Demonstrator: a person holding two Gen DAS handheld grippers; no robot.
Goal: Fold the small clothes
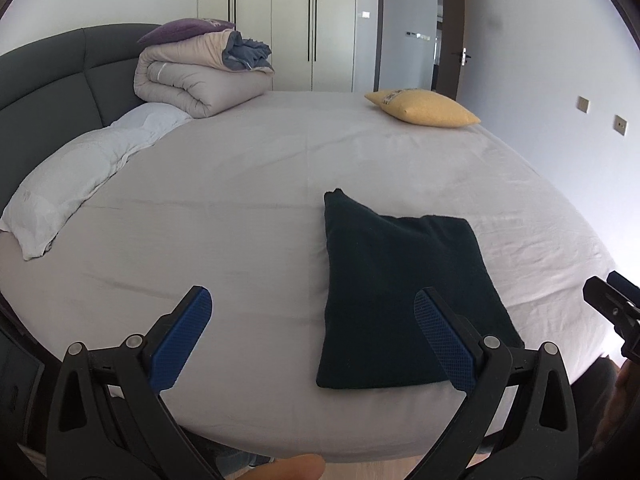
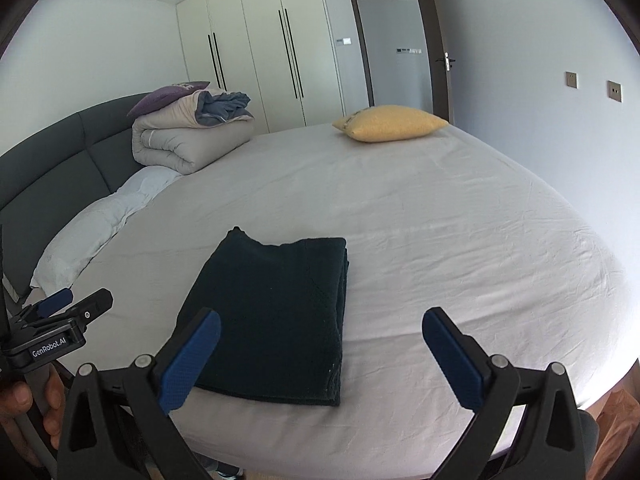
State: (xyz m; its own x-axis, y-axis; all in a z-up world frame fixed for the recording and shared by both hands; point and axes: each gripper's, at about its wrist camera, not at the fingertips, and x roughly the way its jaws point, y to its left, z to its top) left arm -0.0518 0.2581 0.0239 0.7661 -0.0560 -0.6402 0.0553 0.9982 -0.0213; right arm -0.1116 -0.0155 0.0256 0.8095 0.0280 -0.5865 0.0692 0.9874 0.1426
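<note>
Right wrist: folded cloth (image 2: pixel 276 320) between fingers (image 2: pixel 192 360).

1. A wide bed (image 2: pixel 440 216) with a pale grey fitted sheet fills most of both views; the sheet is lightly creased.
2. A dark grey padded headboard (image 1: pixel 48 92) runs along the left side.
3. A white pillow (image 1: pixel 72 184) lies against the headboard, near left.
4. A rolled beige duvet (image 2: pixel 188 140) sits at the far left, with a purple cushion (image 2: pixel 168 94) on top.
5. A yellow cushion (image 2: pixel 392 122) rests at the far edge of the bed.
6. A cream wardrobe (image 2: pixel 260 60) with long dark handles stands behind.
7. To its right, a dark-framed door (image 2: pixel 436 40) stands open.
8. The right wall (image 2: pixel 540 20) is pale and carries two switch plates (image 2: pixel 614 91).
9. Soft daylight brightens the right side.
</note>
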